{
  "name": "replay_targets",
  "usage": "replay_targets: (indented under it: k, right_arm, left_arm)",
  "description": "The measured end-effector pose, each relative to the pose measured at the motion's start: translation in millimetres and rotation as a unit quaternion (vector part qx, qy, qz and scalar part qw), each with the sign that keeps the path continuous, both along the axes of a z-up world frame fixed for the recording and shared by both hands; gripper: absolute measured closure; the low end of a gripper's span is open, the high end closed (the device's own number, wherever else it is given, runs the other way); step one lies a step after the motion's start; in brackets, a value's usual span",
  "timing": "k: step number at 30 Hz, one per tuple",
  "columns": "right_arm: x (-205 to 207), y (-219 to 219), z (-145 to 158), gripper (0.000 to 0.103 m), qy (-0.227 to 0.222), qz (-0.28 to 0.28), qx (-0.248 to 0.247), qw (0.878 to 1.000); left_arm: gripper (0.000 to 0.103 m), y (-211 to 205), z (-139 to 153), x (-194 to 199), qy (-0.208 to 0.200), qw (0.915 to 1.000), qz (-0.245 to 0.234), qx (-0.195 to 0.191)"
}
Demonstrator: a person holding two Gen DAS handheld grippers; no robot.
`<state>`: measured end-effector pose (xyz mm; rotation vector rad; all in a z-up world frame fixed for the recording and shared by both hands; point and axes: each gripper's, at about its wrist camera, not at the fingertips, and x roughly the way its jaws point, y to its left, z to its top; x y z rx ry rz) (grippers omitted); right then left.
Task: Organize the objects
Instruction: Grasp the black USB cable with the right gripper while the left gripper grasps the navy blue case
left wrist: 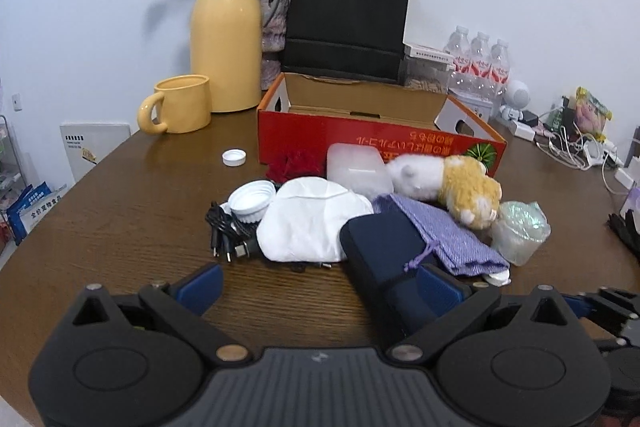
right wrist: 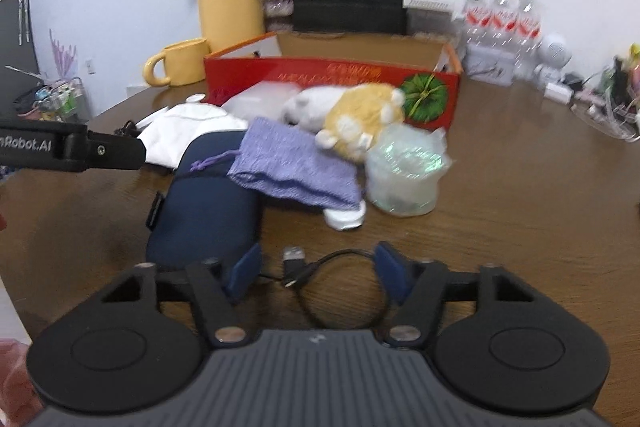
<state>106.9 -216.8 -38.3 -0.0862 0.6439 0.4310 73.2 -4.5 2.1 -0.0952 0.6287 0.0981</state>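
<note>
1. Clutter for sorting lies heaped on the brown wooden table [left wrist: 120,211], just in front of the open red cardboard box [left wrist: 360,135].
2. At the left of the heap, seen from the left wrist, a black cable bundle [left wrist: 226,231] sits beside a white jar lid [left wrist: 252,201]; a small white cap [left wrist: 234,157] lies apart, farther back.
3. A white cloth pouch [left wrist: 308,223] fills the middle, with a red fuzzy item [left wrist: 296,165] and a frosted plastic box [left wrist: 356,169] behind it, next to the red box.
4. A white and tan plush toy [left wrist: 448,187] lies on its side, touching a lilac drawstring bag [left wrist: 448,235] that drapes over a navy zip case [left wrist: 384,259].
5. A clear plastic-wrapped tub [left wrist: 520,227] stands at the right end, against the plush toy.
6. The left gripper [left wrist: 320,287] has its jaws spread wide; the near end of the navy case lies between them, against the right finger, but nothing is pinched.
7. The right gripper [right wrist: 316,271] has its jaws partly apart around a looped black USB cable [right wrist: 320,267] on the table; the pads are not pressing it.
8. Far behind stand a yellow mug [left wrist: 180,105], a yellow thermos jug [left wrist: 226,39], a black paper bag [left wrist: 348,15] and water bottles [left wrist: 480,59].
</note>
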Motion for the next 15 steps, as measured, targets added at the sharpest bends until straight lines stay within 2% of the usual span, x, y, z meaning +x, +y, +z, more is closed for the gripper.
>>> replay_targets:
  k: [1, 3, 5, 6, 11, 15]
  right_arm:
    - [3.2, 1.4, -2.0, 0.060, 0.009, -0.001, -0.001, 1.000]
    - [3.9, 4.3, -4.0, 0.064, 0.005, -0.002, -0.008, 1.000]
    - [0.8, 7.2, -5.7, 0.082, -0.007, 0.007, -0.019, 1.000]
    - [-0.4, 7.6, -6.1, 0.086, -0.011, 0.012, -0.021, 1.000]
    - [-2.7, 0.0, -5.5, 0.087, -0.020, 0.022, -0.013, 0.999]
    - [-2.4, -13.0, -3.6, 0.087, -0.031, 0.009, 0.006, 0.999]
  left_arm:
    - [0.000, -1.0, 0.0, -0.1, 0.001, 1.0000, -0.002, 0.002]
    - [0.000, -2.5, 0.1, 0.4, 0.003, 1.0000, -0.003, 0.002]
    - [0.000, -3.2, -0.2, 1.2, 0.005, 1.0000, -0.003, 0.001]
    - [0.000, -3.6, -0.5, 1.7, 0.006, 1.0000, -0.003, -0.001]
    - [0.000, -8.1, -2.9, 5.0, 0.018, 0.9998, -0.004, -0.003]
    - [0.000, -15.5, -5.9, 9.8, 0.028, 0.9996, -0.007, 0.000]
